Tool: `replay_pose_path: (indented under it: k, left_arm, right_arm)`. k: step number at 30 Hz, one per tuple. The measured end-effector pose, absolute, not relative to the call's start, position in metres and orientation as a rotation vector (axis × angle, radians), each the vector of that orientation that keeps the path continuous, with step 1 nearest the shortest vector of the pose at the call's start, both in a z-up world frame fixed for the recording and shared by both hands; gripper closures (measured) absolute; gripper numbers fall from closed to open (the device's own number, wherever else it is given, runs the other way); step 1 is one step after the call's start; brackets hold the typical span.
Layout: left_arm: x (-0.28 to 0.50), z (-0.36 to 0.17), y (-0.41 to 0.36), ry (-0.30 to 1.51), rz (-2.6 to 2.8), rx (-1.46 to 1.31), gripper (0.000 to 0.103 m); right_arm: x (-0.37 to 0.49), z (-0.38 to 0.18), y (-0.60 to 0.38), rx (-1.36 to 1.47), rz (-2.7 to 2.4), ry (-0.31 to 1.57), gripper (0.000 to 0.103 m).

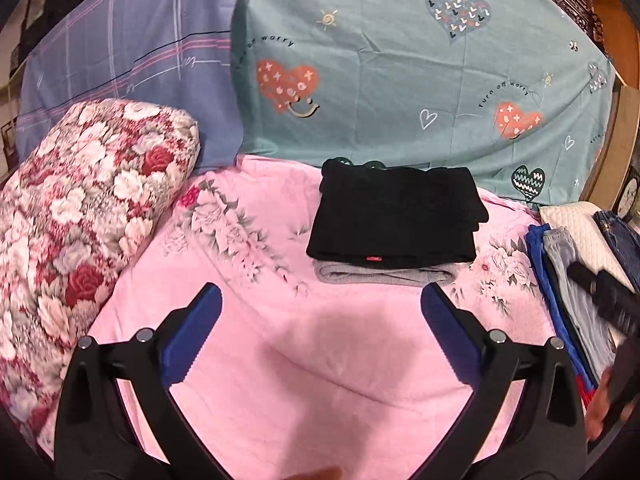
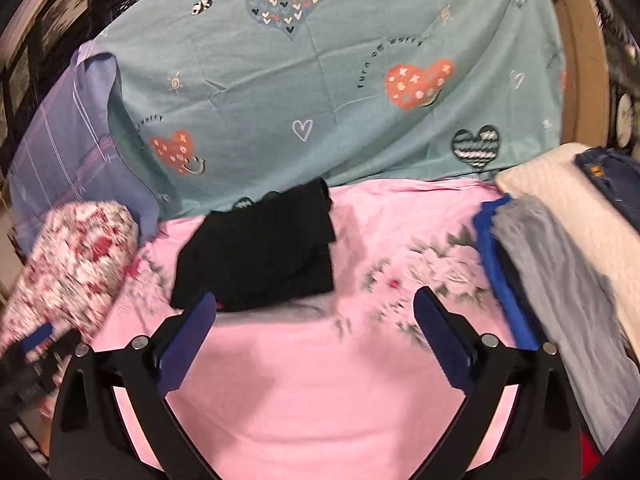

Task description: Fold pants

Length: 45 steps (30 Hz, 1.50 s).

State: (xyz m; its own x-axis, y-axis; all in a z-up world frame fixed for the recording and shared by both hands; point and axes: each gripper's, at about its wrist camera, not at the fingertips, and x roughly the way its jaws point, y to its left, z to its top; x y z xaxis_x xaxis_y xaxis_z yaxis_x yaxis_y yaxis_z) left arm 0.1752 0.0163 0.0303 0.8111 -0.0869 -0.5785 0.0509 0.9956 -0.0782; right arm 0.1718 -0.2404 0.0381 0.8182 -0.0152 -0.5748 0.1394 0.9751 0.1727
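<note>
Black folded pants (image 1: pixel 396 216) lie on the pink flowered sheet (image 1: pixel 280 360), on top of a grey folded garment (image 1: pixel 384 274). My left gripper (image 1: pixel 320 300) hovers in front of the stack, open, with only bare sheet between its blue pads. The right wrist view shows the same black pants (image 2: pixel 260 248) ahead and to the left. My right gripper (image 2: pixel 314 308) is open too, over the pink sheet (image 2: pixel 320 400), holding nothing. The other gripper shows blurred at the edge of each view, right (image 1: pixel 604 292) and left (image 2: pixel 36 340).
A red and white flowered quilt roll (image 1: pixel 80 216) lies at the left. Teal heart-print bedding (image 1: pixel 400 80) and a purple plaid pillow (image 1: pixel 132 64) rise behind. Blue and grey clothes (image 2: pixel 552 280), a cream pad (image 2: pixel 560 192) and jeans (image 2: pixel 612 176) are piled at the right.
</note>
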Motion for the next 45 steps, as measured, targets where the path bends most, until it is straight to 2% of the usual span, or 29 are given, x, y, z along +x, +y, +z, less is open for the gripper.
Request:
replay_pose_path:
  k: [6,14,28,45]
  left_arm:
    - [0.179,0.001,0.004,0.598,-0.03,-0.007,0.002]
    - [0.201,-0.054,0.003,0.673,-0.043,-0.008,0.002]
    - [0.198,-0.063,0.0,0.685,-0.06,0.017,0.002]
    - [0.198,-0.066,0.002,0.695,-0.046,0.0,0.002]
  right_arm:
    - [0.143,-0.002,-0.232,0.224,-0.091,0.571,0.001]
    - [0.144,-0.028,-0.22,0.135,-0.135,0.578,0.001]
    - [0.149,-0.046,-0.199,0.075,-0.097,0.645,0.001]
    - [0.144,-0.043,-0.197,0.087,-0.092,0.637,0.001]
